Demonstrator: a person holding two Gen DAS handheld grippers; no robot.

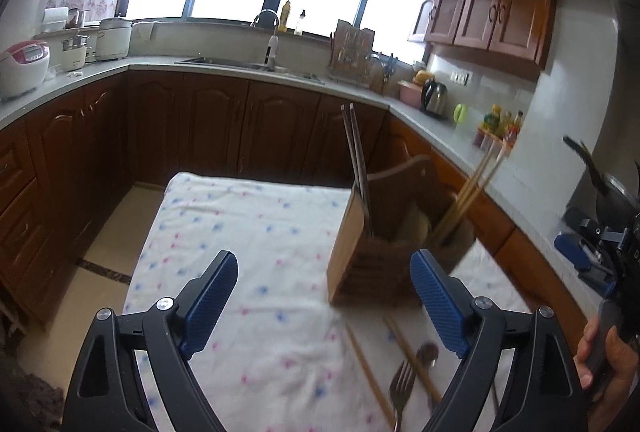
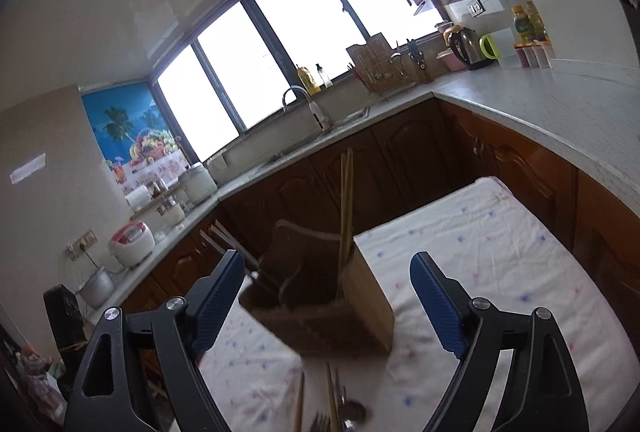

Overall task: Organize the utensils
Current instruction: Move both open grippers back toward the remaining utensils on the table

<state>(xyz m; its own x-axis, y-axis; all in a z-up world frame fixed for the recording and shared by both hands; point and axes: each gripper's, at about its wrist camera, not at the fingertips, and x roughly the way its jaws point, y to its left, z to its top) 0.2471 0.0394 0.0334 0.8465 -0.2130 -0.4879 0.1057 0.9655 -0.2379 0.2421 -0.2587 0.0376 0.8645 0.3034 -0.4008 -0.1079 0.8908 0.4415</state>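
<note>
A wooden utensil holder (image 1: 360, 256) stands on the cloth-covered table (image 1: 248, 232); it also shows in the right wrist view (image 2: 340, 312). Dark chopsticks (image 1: 356, 156) stand in its left slot and light chopsticks (image 1: 468, 192) lean in its right slot. Two loose chopsticks (image 1: 372, 376), a fork (image 1: 400, 388) and a spoon (image 1: 428, 356) lie on the cloth in front of it. My left gripper (image 1: 324, 304) is open and empty, above the cloth just before the holder. My right gripper (image 2: 328, 296) is open and empty, above the holder; its body (image 1: 600, 248) shows at the right.
Kitchen counters (image 1: 248, 70) with brown cabinets run around the table on three sides. A sink and faucet (image 1: 272, 40), rice cookers (image 1: 24, 66), a kettle (image 1: 434, 98) and bottles (image 1: 500, 124) stand on them. Floor (image 1: 108, 228) lies left of the table.
</note>
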